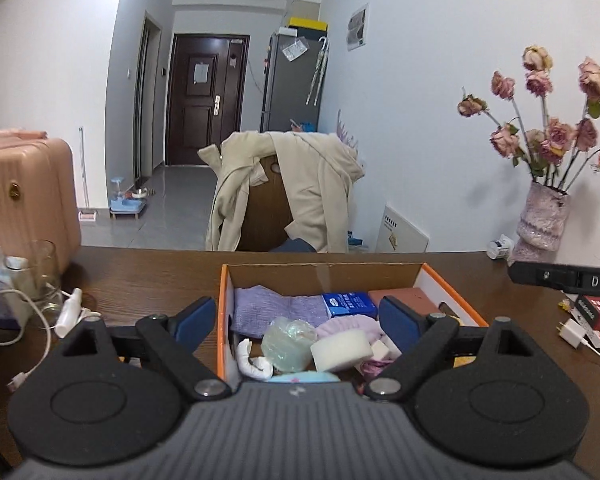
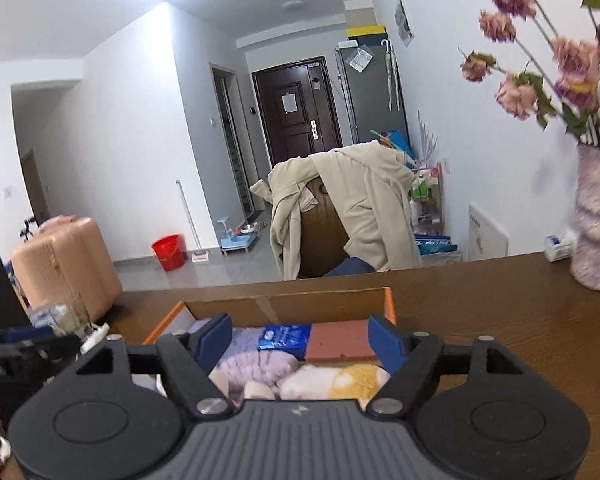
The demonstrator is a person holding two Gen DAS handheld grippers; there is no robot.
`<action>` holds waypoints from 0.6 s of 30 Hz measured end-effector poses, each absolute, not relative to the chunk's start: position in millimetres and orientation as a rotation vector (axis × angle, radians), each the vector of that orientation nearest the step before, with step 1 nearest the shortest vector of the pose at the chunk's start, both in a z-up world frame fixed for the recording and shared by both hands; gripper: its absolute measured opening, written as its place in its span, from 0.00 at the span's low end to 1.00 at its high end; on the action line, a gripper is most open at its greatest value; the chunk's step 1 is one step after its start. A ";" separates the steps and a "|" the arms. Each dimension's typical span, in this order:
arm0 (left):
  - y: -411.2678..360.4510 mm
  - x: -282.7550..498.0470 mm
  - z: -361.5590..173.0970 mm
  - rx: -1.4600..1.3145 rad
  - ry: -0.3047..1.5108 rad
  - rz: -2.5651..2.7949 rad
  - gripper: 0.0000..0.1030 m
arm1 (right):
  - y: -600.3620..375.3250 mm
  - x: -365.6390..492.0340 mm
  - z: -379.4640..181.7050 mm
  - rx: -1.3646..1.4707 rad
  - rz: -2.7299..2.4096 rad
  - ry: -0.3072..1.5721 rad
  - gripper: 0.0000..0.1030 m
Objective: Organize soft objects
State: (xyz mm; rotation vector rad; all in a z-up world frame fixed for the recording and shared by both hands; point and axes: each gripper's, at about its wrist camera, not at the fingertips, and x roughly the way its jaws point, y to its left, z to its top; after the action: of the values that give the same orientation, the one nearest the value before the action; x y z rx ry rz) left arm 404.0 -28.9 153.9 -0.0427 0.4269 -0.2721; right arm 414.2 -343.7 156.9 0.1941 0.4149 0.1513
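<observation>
An orange-rimmed cardboard box (image 1: 452, 284) sits on the brown table (image 1: 148, 276) and holds soft things: a purple cloth (image 1: 276, 308), a blue tissue pack (image 1: 350, 303), a white sponge (image 1: 342, 350), a crumpled clear bag (image 1: 288, 344), a brick-red block (image 1: 400, 294). My left gripper (image 1: 298, 320) is open and empty, hovering over the box's near end. My right gripper (image 2: 300, 340) is open and empty above the same box (image 2: 388, 300), over the tissue pack (image 2: 284, 338), red block (image 2: 338, 342), purple fluffy cloth (image 2: 256, 364) and a yellow-white plush (image 2: 340, 384).
A vase of dried roses (image 1: 542, 220) stands at the table's right back. A glass (image 1: 40, 272), white cable (image 1: 32, 320) and small spray bottle (image 1: 70, 312) lie left of the box. A charger (image 1: 572, 332) and red box lie right. A coat-draped chair (image 1: 288, 192) stands behind.
</observation>
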 end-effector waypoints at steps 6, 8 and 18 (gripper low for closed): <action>-19.1 364.3 155.5 -0.032 0.406 -0.249 0.92 | -350.0 369.8 159.8 0.119 0.097 0.428 0.77; -18.3 349.6 153.5 -0.029 0.391 -0.238 0.96 | -352.7 350.2 160.4 0.122 0.078 0.397 0.82; -17.9 271.8 127.8 -0.035 0.273 -0.185 1.00 | -335.7 262.0 130.9 0.062 0.057 0.271 0.89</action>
State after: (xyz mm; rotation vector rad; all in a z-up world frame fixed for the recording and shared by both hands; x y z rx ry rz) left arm 271.8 -17.9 127.8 -0.0349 0.2733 -0.1854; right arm 262.0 -335.7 130.9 0.0616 0.2710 0.0567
